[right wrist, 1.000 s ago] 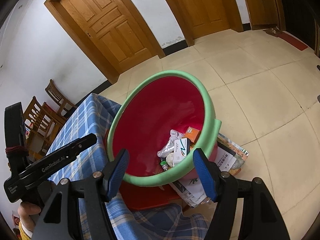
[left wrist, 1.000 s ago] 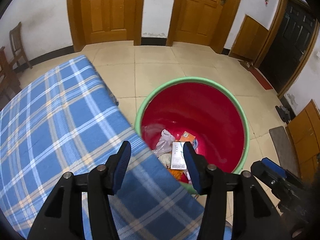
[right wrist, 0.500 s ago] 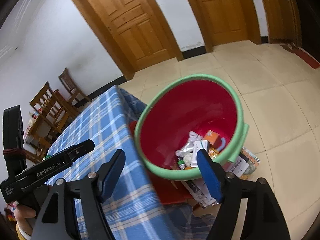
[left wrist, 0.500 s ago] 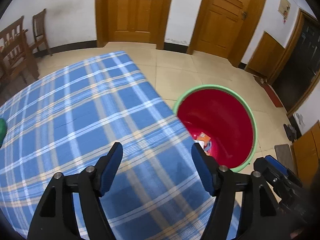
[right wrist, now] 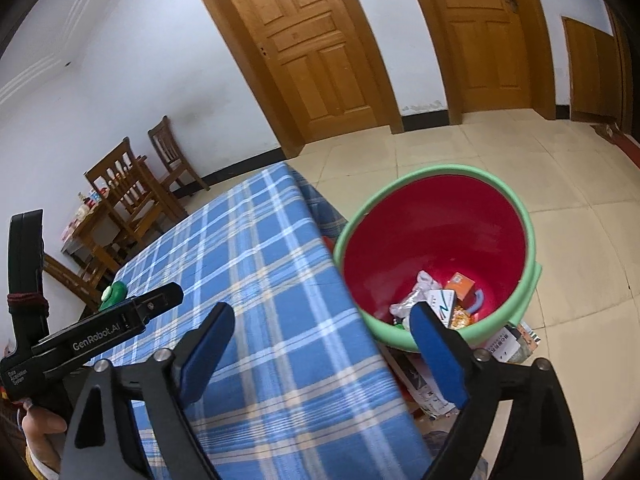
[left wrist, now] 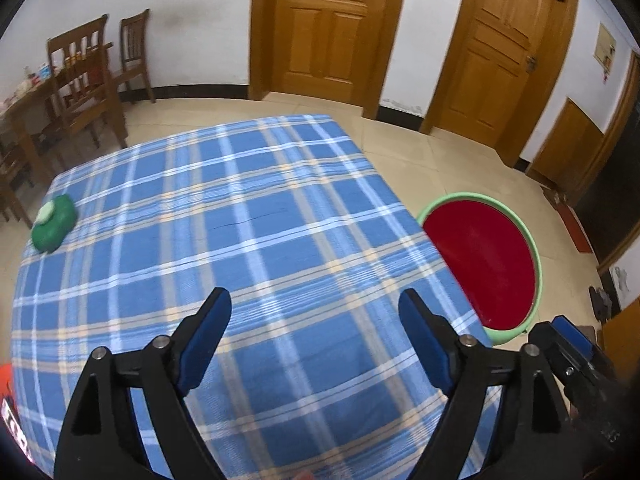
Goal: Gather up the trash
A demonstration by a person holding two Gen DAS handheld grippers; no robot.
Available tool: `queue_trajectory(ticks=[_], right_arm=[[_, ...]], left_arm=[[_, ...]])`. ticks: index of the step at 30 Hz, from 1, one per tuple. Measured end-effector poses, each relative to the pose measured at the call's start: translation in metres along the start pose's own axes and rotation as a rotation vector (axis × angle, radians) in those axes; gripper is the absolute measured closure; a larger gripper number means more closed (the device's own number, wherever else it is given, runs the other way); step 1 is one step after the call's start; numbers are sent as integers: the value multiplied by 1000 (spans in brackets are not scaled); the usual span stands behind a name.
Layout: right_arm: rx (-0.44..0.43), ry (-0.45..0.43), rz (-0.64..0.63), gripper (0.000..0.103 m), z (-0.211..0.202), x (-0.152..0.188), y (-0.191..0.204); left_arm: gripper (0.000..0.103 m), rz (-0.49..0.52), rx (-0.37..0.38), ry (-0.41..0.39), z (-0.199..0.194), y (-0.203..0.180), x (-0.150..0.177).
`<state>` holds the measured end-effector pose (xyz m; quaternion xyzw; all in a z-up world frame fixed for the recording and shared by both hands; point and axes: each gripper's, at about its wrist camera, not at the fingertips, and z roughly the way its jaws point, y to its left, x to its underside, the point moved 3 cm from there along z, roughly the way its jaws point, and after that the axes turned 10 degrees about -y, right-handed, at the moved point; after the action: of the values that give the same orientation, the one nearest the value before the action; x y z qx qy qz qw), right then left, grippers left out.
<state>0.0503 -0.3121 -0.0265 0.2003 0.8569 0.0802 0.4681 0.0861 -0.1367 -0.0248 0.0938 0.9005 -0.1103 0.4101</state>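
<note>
1. Your surface [left wrist: 248,240] is covered by a blue plaid cloth [right wrist: 256,280].
2. On it you have one green object with a white round part [left wrist: 54,222], lying near the far left corner.
3. Beside the surface, on the tiled floor [right wrist: 560,184], stands your red bin with a green rim [right wrist: 438,240].
4. Printed paper packaging [right wrist: 512,344] lies on the floor against the bin's base.

Woven checked cloth [left wrist: 260,240] covers the table; glossy plastic bin [right wrist: 436,240]; varnished wooden doors [left wrist: 328,28]
</note>
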Motion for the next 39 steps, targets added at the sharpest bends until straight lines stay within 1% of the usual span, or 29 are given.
queue_trajectory(ticks=[1,6,8,15,18,22,30,39], right_arm=[[-2,0,-2,8,0,2,4],[-30,4,-31,7,-1,10,24],[-43,0,-48,4,-2,12,34],[-57,0,-89,4,-5,22,57],[-61,1,-102,4,-7,25,63],[-62,-4,-120,4,-10,29,72],[-66,3,-128,4,-12,35,81],[-56,15,-126,4,-11,41,85]], left_arm=[[17,-9,-8,-5,-3,5,1],[16,-36,-49,-22,-17,26,6],[16,-50,-66,-27,-24,35,8],[16,-82,-135,-53,-46,62,18],[16,-101,-182,-65,-54,72,22],[16,-93,-218,-75,-62,81,28],[16,-106,-232,-72,-70,92,39],[16,-110,-230,-70,-73,96,43]])
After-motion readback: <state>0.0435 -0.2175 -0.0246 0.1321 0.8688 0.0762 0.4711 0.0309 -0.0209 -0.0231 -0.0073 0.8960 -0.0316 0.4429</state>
